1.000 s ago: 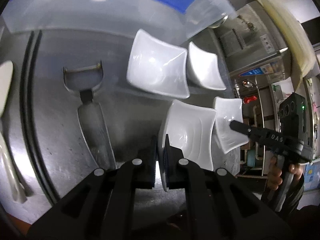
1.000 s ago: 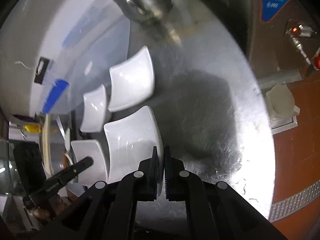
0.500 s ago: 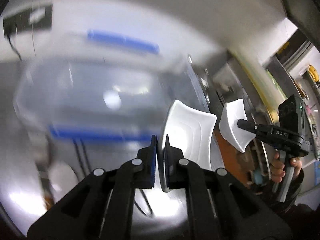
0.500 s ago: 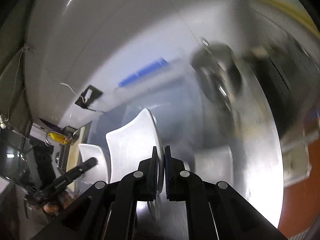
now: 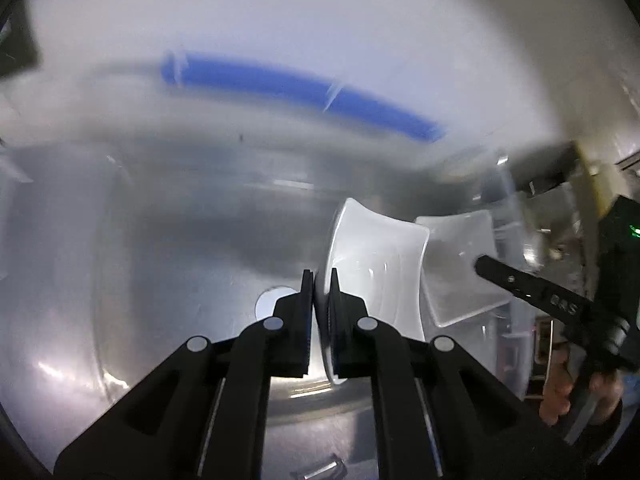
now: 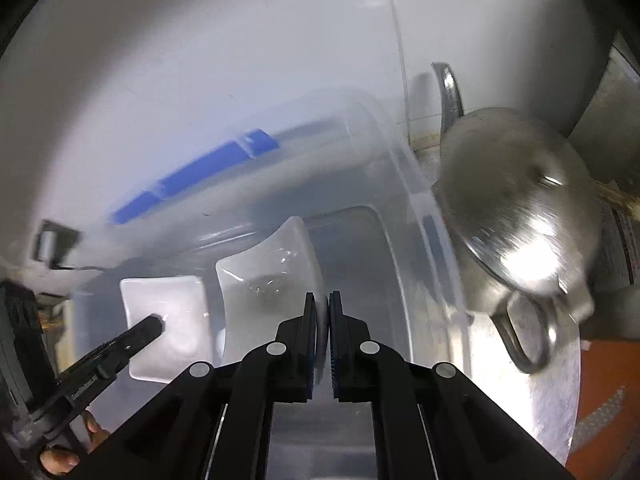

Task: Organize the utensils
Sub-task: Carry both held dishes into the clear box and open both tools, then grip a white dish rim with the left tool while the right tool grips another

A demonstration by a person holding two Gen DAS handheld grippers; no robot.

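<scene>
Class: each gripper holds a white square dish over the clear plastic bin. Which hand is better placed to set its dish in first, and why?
Probably the left. The left gripper holds its white dish over the open middle of the clear bin. The right gripper holds its dish nearer the bin's end wall, beside the metal kettle.

A brushed steel counter (image 6: pixel 556 392) is seen at the lower right of the right wrist view. A clear plastic bin (image 6: pixel 404 200) with a blue handle (image 6: pixel 192 176) is set on it, and a steel kettle (image 6: pixel 520 216) is stood just beside the bin's right wall.
</scene>
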